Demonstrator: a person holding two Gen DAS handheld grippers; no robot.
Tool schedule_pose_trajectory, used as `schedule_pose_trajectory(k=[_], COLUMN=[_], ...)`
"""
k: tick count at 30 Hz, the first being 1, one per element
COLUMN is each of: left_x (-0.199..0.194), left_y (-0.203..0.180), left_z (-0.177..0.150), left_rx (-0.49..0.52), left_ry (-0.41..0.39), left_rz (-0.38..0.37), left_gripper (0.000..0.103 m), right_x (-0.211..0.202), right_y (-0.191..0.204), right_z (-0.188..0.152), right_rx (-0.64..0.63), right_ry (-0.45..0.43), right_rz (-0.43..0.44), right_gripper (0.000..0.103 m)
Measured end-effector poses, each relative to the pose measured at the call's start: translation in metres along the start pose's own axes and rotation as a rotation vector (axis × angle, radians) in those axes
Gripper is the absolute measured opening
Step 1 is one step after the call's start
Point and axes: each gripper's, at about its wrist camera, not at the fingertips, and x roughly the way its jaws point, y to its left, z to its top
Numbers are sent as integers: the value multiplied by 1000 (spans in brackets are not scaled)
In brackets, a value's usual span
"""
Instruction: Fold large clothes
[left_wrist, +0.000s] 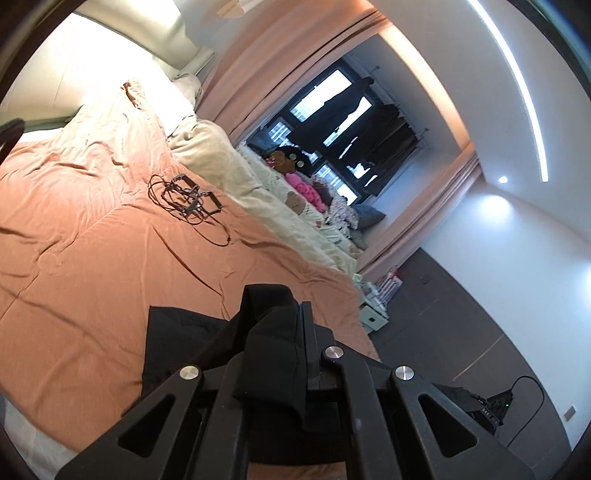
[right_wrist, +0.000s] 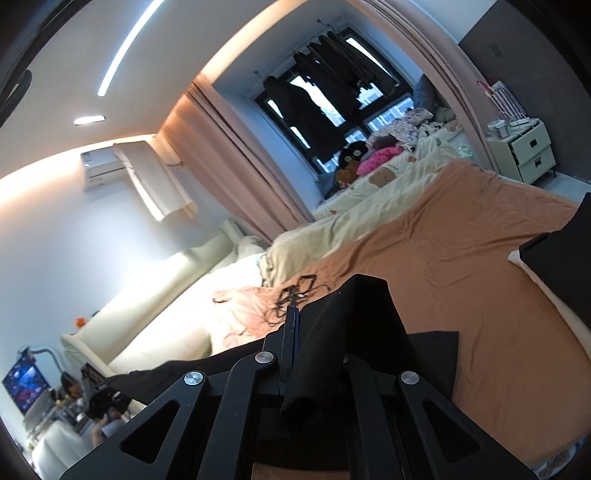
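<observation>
both tongs, left tongs (left_wrist: 295, 314) and right tongs (right_wrist: 306, 325), are clamped on bunched edges of the large black fabric garment (left_wrist: 177, 332), lifted over the orange quilted bed (left_wrist: 92, 240), probably to spread it for folding.

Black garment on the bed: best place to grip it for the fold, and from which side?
Grip it at its edge, as now: the left gripper and right gripper each have jaws shut on a bunched edge of the black garment. Come from the near side of the orange bedspread; the cloth's body lies flat ahead, so edges lift cleanly.
</observation>
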Motion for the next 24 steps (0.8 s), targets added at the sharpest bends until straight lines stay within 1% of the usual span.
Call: schedule_pose_trajectory(k=[2, 6, 10, 13, 15, 18, 24], left_x=[18, 57, 99, 129, 146, 173, 220], left_y=[5, 20, 37, 51, 62, 79, 113], left_z=[6, 17, 19, 18, 16, 11, -10], left_rx=[-2, -12, -23, -24, -30, -40, -50], left_ry=[12, 37, 84, 115, 137, 173, 256], left_rz=[15, 45, 75, 107, 122, 149, 224], left_gripper=[5, 5, 5, 5, 5, 5, 5], right_x=[19, 47, 80, 108, 120, 139, 171], right_y=[-10, -28, -42, -54, -65, -88, -125], right_z=[5, 13, 15, 9, 4, -7, -33], right_rx=[7, 21, 33, 38, 51, 87, 134], right_ry=[15, 33, 66, 99, 114, 145, 224], right_rz=[-37, -71, -103, -146, -170, -213, -284], right_gripper=[4, 4, 4, 4, 4, 4, 4])
